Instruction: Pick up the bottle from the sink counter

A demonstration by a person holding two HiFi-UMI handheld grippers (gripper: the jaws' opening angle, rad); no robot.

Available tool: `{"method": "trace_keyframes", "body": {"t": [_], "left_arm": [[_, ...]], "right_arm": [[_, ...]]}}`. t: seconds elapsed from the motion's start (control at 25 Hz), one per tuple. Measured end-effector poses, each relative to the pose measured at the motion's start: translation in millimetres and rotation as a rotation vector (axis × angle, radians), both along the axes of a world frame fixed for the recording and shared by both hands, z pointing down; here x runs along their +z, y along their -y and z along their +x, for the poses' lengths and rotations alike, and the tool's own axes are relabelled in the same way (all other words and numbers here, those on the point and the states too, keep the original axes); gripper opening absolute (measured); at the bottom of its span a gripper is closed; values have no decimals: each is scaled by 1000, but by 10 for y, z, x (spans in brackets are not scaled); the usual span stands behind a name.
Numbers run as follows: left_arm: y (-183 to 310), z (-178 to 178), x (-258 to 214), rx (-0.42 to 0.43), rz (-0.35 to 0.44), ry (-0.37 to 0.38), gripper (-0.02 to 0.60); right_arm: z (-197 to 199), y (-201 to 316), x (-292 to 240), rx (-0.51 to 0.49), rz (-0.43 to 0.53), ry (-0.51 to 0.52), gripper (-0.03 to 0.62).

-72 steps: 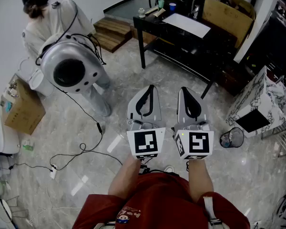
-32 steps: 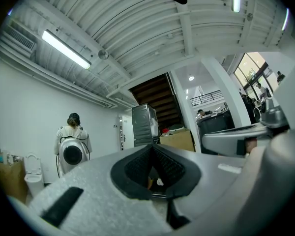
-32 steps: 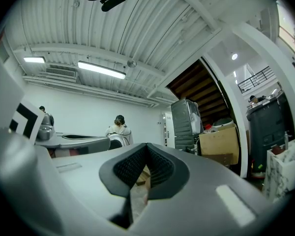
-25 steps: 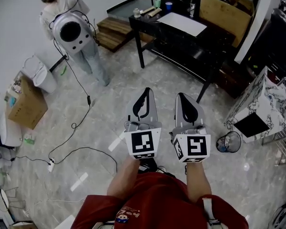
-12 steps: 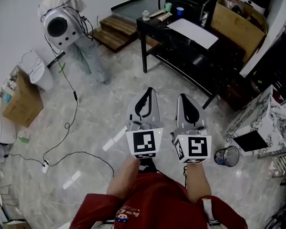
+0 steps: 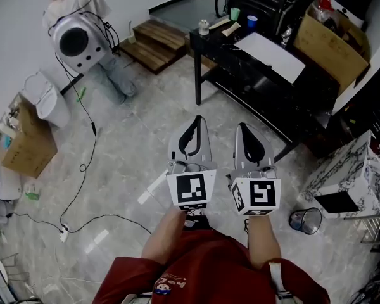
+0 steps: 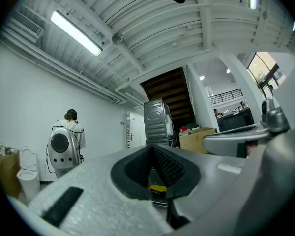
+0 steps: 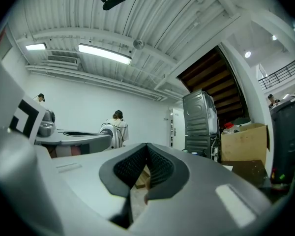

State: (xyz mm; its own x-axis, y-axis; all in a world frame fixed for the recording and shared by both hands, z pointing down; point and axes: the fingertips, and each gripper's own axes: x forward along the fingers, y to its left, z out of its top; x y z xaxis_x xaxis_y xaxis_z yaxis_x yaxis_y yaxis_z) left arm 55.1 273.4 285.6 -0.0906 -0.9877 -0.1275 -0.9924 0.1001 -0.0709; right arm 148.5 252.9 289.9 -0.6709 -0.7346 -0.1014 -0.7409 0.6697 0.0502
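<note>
Two grippers out front, side by side and level: the left gripper (image 6: 196, 120) is pressed together with nothing between its pads, and the right gripper (image 6: 243, 128) is likewise closed and empty. And the bottle? Nowhere in shot, and no sink counter either (only marble floor (image 6: 133, 138) under the grippers). Ahead of the right gripper stands a black table (image 6: 240, 65) with a white sheet (image 6: 270, 48) and a few small cups (image 6: 235, 13) at its far edge, too small to call any of them a bottle. Well off ahead of the left gripper is a person (image 6: 69, 5) with a rounded grey pack. So handling is a guess: a bottle is likely light, stiff, smooth and round, apt to slip or roll. Best bet is to spread one gripper wide and close across the body at mid-height, not the cap, squeezing gently.
</note>
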Motion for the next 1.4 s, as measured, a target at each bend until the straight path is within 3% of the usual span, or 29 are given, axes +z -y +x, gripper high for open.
{"method": "trace_keyframes", "body": {"t": [0.44,0.96,1.4], "left_arm": [[765,-882,-85,-11,20,3,3],[1710,-1263,108,-16,-4,17,3],[3231,-1523,51,-41,-34,42,3]], "right_arm": [[-855,796,-112,2,27,9,2],[-1215,1798,70,9,8,26,2],[-1491,3334,105,-15,-44,59,2]]}}
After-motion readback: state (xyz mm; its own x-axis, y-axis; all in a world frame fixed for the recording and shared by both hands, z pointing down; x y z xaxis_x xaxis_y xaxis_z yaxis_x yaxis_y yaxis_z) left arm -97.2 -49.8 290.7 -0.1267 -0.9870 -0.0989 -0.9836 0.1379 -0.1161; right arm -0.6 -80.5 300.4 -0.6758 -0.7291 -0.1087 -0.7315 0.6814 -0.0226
